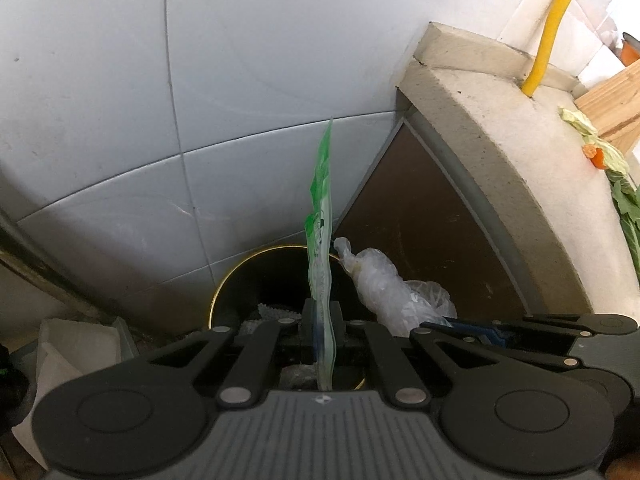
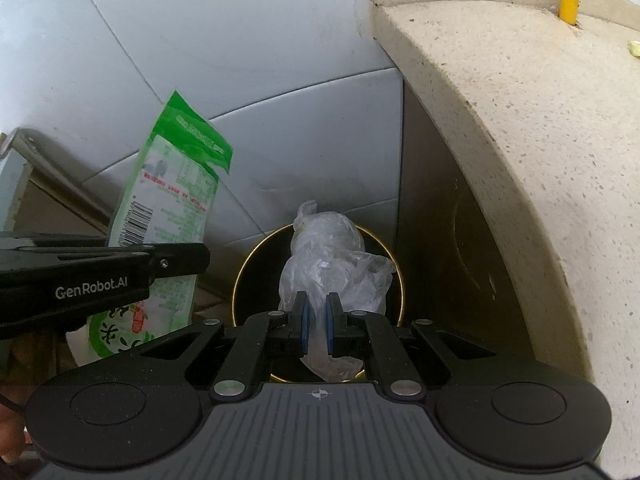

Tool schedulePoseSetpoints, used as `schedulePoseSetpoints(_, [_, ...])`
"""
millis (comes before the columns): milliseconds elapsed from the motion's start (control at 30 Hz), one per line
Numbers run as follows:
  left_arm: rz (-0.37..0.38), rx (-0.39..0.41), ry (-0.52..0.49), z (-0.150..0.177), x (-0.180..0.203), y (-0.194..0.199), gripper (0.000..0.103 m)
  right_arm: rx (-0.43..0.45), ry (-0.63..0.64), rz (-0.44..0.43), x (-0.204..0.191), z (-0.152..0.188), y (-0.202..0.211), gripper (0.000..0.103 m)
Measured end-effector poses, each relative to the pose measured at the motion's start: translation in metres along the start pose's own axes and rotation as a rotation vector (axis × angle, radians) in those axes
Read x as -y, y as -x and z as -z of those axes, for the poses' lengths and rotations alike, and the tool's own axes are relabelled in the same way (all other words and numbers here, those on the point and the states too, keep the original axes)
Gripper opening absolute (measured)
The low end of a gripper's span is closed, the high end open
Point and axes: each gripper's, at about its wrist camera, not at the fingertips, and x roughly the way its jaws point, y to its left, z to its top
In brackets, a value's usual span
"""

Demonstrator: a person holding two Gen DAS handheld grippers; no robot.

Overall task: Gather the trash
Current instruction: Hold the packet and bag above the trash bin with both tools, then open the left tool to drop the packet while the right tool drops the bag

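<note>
Below both my tools sits a round black bin with a gold rim [image 2: 240,276]; inside I make out only some pale crumpled scraps, mostly hidden behind my own linkages. My left gripper [image 1: 320,328] is clenched on a flat green-and-white printed plastic pouch [image 1: 320,216], which stands up edge-on ahead of its fingers, over the bin mouth. My right gripper [image 2: 316,320] pinches a crumpled clear plastic bag [image 2: 328,260] between its blue pads, directly above the opening. To my right, close by, a speckled beige stone counter edge [image 2: 500,120] overhangs a dark cabinet front. A yellow hose [image 1: 552,28] rises from the counter; leafy vegetable scraps [image 1: 608,152] there are cut off at the frame edge.
</note>
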Motion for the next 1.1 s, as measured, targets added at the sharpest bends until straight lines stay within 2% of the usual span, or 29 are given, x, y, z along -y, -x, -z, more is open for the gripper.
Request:
schedulePoseSetpoints(767, [-0.033, -0.032, 0.025, -0.007, -0.002, -0.014, 0.001, -0.03, 0.004, -0.01, -0.001, -0.011, -0.011, 0.012])
schedulePoseSetpoints(933, [-0.04, -0.042, 0.037, -0.009, -0.003, -0.017, 0.002, -0.042, -0.006, -0.015, 0.001, -0.013, -0.015, 0.015])
schedulePoseSetpoints(1000, [-0.04, -0.048, 0.044, -0.01, -0.004, -0.019, 0.003, -0.043, -0.015, -0.017, 0.002, -0.014, -0.017, 0.019])
schedulePoseSetpoints(1100, [-0.039, -0.06, 0.054, -0.012, -0.005, -0.022, 0.015, -0.05, -0.024, -0.023, 0.005, -0.017, -0.02, 0.024])
